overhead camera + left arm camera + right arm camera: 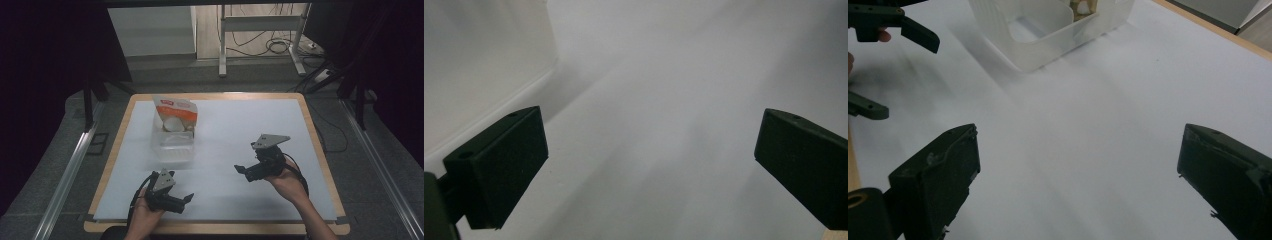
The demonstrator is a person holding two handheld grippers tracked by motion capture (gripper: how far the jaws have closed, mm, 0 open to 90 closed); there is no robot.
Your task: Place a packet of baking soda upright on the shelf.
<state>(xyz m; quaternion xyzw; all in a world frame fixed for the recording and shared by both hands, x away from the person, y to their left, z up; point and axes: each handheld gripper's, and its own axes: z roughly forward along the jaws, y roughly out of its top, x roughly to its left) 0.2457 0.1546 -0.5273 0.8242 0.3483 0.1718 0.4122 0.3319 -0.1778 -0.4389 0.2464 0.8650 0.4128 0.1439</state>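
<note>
A clear plastic container [172, 145] sits on the white sheet at the table's far left. An orange-and-white pouch [175, 114] stands upright in its far end. My left gripper [186, 202] is held low near the front edge, pointing right, jaws wide apart and empty [649, 160]. My right gripper [242, 172] is held right of centre and points left toward the container, also open and empty [1078, 170]. In the right gripper view the container [1048, 30] lies ahead, with a bit of the pouch [1080, 6] inside it and the left gripper [893, 40] at the upper left.
The white sheet [235, 130] covers most of the wooden table [320, 150]. Beyond the table stand a metal table frame [260, 30] and loose cables [280, 47] on the floor. An aluminium rail [70, 170] runs along the left side.
</note>
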